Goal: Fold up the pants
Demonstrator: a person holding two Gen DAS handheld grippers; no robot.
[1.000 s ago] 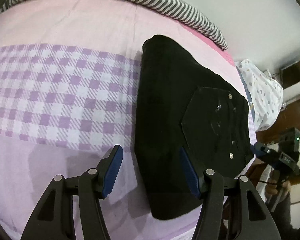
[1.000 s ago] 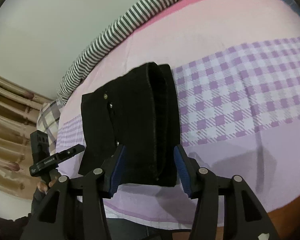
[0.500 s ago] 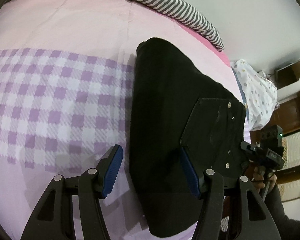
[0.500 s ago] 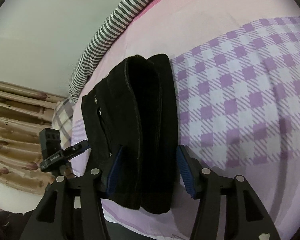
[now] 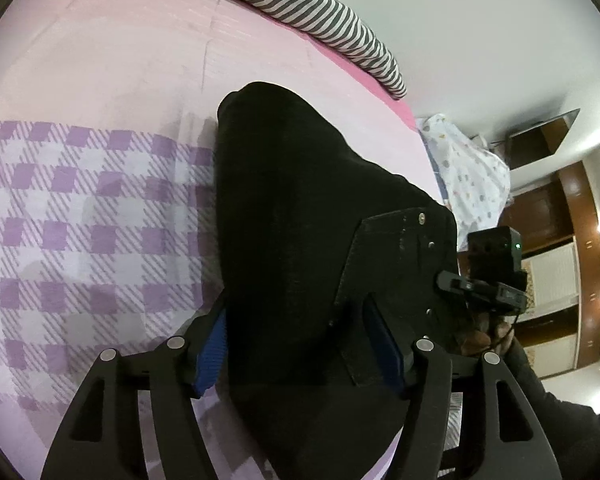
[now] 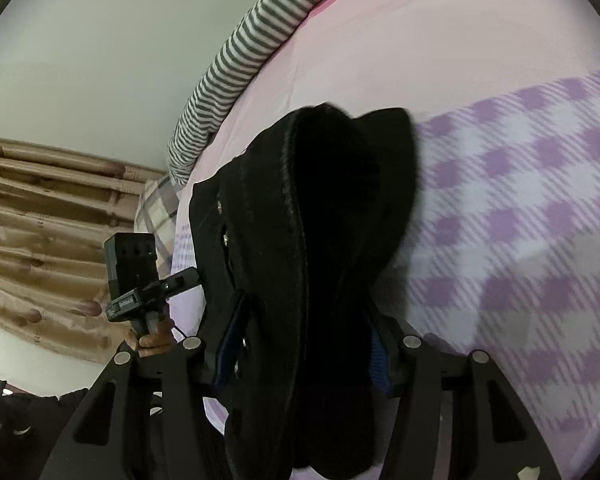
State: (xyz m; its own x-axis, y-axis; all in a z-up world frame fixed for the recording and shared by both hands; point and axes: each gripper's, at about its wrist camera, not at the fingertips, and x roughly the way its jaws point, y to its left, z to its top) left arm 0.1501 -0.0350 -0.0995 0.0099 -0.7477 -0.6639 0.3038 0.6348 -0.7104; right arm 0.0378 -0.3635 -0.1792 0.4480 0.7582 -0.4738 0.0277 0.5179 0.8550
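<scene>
Folded black pants [image 5: 300,200] lie as a thick bundle on the pink and purple checked bed sheet [image 5: 80,240], back pocket with rivets facing up. My left gripper [image 5: 298,344] straddles one end, its jaws opening; the left blue pad sits beside the fabric edge and the right pad rests over the pocket. At the opposite end my right gripper [image 6: 304,352] stands open around the stacked layers of the pants [image 6: 340,184], fabric filling the gap and partly hiding its pads. Each gripper shows in the other's view, hand-held: the right gripper [image 5: 492,276] and the left gripper [image 6: 140,280].
A grey-and-white striped bolster [image 5: 320,12] runs along the bed's far edge by the wall. A dotted white cloth [image 5: 468,168] and wooden cabinets [image 5: 560,240] lie past one end. A brown curtain [image 6: 40,220] and a checked pillow [image 6: 156,208] lie past the other.
Both grippers have moved forward and down onto the pants. The bundle, ahead of the fingertips a second ago, now lies between the fingers of each gripper.
</scene>
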